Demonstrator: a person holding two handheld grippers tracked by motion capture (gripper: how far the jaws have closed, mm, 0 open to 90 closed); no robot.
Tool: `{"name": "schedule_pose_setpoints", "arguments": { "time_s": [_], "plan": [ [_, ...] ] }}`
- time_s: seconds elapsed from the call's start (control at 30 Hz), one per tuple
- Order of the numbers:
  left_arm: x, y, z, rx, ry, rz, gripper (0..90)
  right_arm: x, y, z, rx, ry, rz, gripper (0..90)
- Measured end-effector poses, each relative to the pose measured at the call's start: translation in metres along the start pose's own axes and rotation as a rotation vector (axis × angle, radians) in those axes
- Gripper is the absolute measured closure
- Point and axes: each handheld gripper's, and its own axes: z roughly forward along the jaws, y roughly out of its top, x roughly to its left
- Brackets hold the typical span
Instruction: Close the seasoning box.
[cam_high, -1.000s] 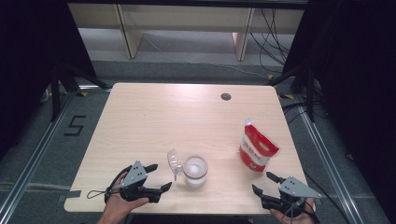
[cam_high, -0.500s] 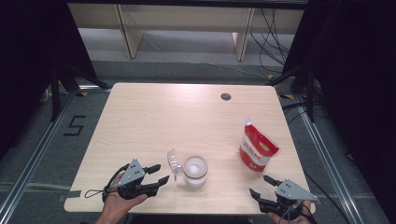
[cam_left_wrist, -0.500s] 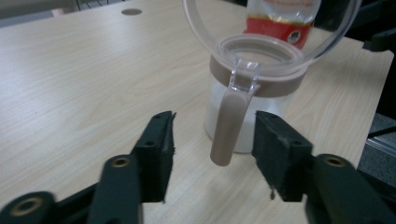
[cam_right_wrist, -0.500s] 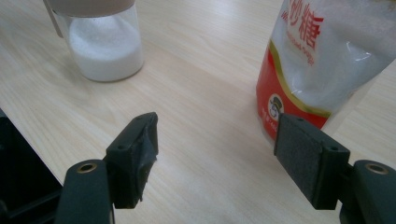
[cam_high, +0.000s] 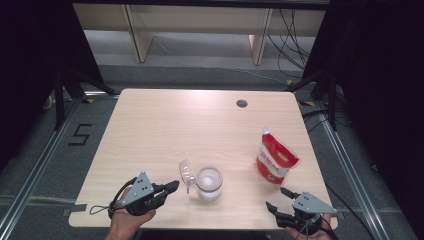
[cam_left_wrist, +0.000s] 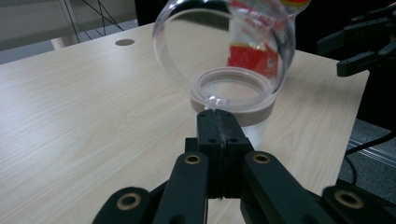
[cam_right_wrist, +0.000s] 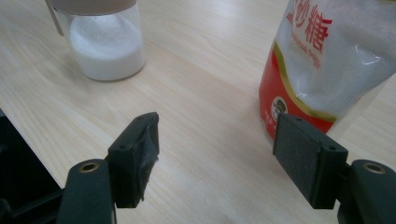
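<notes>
- Now the left gripper (cam_high: 170, 187), at the lower left of the high view, has just closed its jaws; they meet, nothing between, tips just short of the jar's open lid (cam_left_wrist: 224, 46).
- The jar (cam_high: 208, 183) stands low in the centre.
- The right gripper (cam_high: 280, 200), lower right, gapes empty just below the pouch (cam_high: 275, 161).

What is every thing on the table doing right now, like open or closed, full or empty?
Jar: upright, open, partly filled with white powder.
Clear lid: flipped up, hinged at the jar's rim.
Red pouch: upright, top looks closed.
Left claw: just closed, jaws together, tips by the lid's edge; whether they pinch it, can't tell.
Right claw: open, nothing between its jaws.
</notes>
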Motion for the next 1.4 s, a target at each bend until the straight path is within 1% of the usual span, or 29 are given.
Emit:
{"name": "schedule_pose_setpoints", "arguments": {
  "time_s": [0.07, 0.1, 0.13, 0.17, 0.2, 0.23, 0.27, 0.33, 0.4, 0.53, 0.6, 0.63, 0.67, 0.7, 0.73, 0.8, 0.83, 0.93, 1.0, 1.03, 1.07, 1.1, 1.13, 1.17, 1.2, 1.27, 1.33, 1.37, 1.4],
  "plan": [
    [-0.001, 0.002, 0.002, 0.002, -0.004, 0.012, 89.3, 0.001, 0.0, 0.0, 0.007, 0.005, 0.017, 32.2],
    [-0.001, 0.001, 0.004, -0.006, -0.011, 0.002, 89.3, 0.002, 0.0, -0.001, 0.021, 0.006, 0.037, 32.5],
    [-0.002, 0.002, 0.004, 0.0, -0.007, 0.011, 89.3, -0.002, 0.0, 0.0, -0.011, -0.005, -0.021, 32.8],
    [-0.003, 0.002, 0.005, 0.001, -0.008, 0.0, 89.3, -0.001, 0.0, 0.0, -0.01, -0.001, -0.011, 32.8],
    [-0.002, 0.003, 0.006, -0.002, -0.013, 0.018, 89.4, -0.001, 0.001, -0.001, -0.012, -0.005, 0.003, 32.8],
    [-0.002, 0.004, 0.005, 0.002, -0.006, 0.016, 89.3, 0.0, 0.0, -0.002, -0.001, 0.003, 0.021, 32.8],
    [-0.002, 0.004, 0.006, -0.003, -0.007, 0.014, 89.3, -0.003, 0.0, -0.001, -0.018, -0.006, -0.017, 32.7],
    [-0.003, 0.005, 0.007, -0.003, -0.01, 0.007, 89.3, -0.002, 0.0, 0.0, -0.002, 0.014, -0.003, 32.8],
    [-0.001, 0.006, 0.008, -0.004, -0.014, 0.027, 89.3, -0.002, 0.0, 0.0, -0.007, 0.006, -0.01, 32.8],
    [-0.001, 0.007, 0.01, -0.007, -0.013, 0.008, 89.3, -0.001, 0.0, 0.001, 0.002, 0.014, -0.009, 32.8],
    [-0.001, 0.008, 0.011, -0.009, -0.017, 0.024, 89.3, -0.001, 0.0, 0.002, -0.004, 0.013, 0.002, 32.8],
    [-0.002, 0.009, 0.012, -0.009, -0.022, 0.017, 89.3, -0.001, 0.0, 0.002, -0.003, 0.014, 0.003, 32.8],
    [-0.001, 0.009, 0.013, -0.009, -0.026, 0.031, 89.3, -0.001, 0.0, 0.002, -0.003, 0.014, 0.002, 32.8],
    [-0.003, 0.01, 0.013, -0.003, -0.019, 0.015, 89.3, -0.001, 0.0, 0.002, -0.003, 0.013, 0.002, 32.8],
    [-0.002, 0.01, 0.013, -0.003, -0.023, 0.03, 89.3, -0.001, 0.0, 0.002, -0.003, 0.013, 0.002, 32.8],
    [-0.003, 0.011, 0.013, -0.003, -0.023, 0.032, 89.3, -0.001, 0.0, 0.002, -0.002, 0.023, 0.009, 32.8],
    [-0.003, 0.011, 0.015, -0.014, -0.028, 0.018, 89.3, -0.001, 0.0, 0.002, -0.002, 0.023, 0.008, 32.7],
    [-0.004, 0.012, 0.015, -0.014, -0.022, 0.021, 89.3, -0.001, 0.0, 0.002, -0.003, 0.013, 0.001, 32.8],
    [-0.003, 0.013, 0.015, -0.014, -0.032, 0.041, 89.3, 0.0, 0.0, 0.001, 0.002, 0.005, 0.008, 32.8],
    [-0.003, 0.013, 0.015, -0.012, -0.03, 0.037, 89.3, -0.001, 0.0, 0.001, -0.006, 0.004, -0.009, 32.8],
    [-0.003, 0.014, 0.014, -0.008, -0.025, 0.046, 89.3, -0.001, 0.0, 0.001, -0.003, 0.005, -0.003, 32.8],
    [-0.003, 0.014, 0.014, -0.008, -0.025, 0.048, 89.3, 0.0, 0.001, 0.001, 0.0, 0.009, 0.006, 32.8],
    [-0.003, 0.014, 0.014, -0.011, -0.025, 0.044, 89.3, -0.001, 0.0, 0.001, -0.007, 0.003, -0.01, 32.8],
    [-0.003, 0.014, 0.014, -0.011, -0.025, 0.045, 89.3, -0.001, 0.0, 0.002, -0.008, 0.007, -0.005, 32.8],
    [-0.004, 0.014, 0.015, -0.009, -0.027, 0.03, 89.3, -0.001, 0.0, 0.002, -0.008, 0.006, -0.005, 32.8],
    [-0.003, 0.015, 0.015, -0.006, -0.027, 0.052, 89.3, -0.001, 0.001, 0.001, -0.002, 0.013, -0.008, 32.8],
    [-0.004, 0.015, 0.016, -0.009, -0.031, 0.054, 89.3, -0.001, 0.001, 0.002, -0.002, 0.012, -0.009, 32.8],
    [-0.005, 0.015, 0.017, -0.015, -0.036, 0.039, 89.3, -0.001, 0.001, 0.002, -0.001, 0.013, -0.008, 32.8],
    [-0.005, 0.016, 0.017, -0.016, -0.035, 0.047, 89.3, -0.001, 0.001, 0.002, -0.001, 0.013, -0.008, 32.8]
  ]
}}
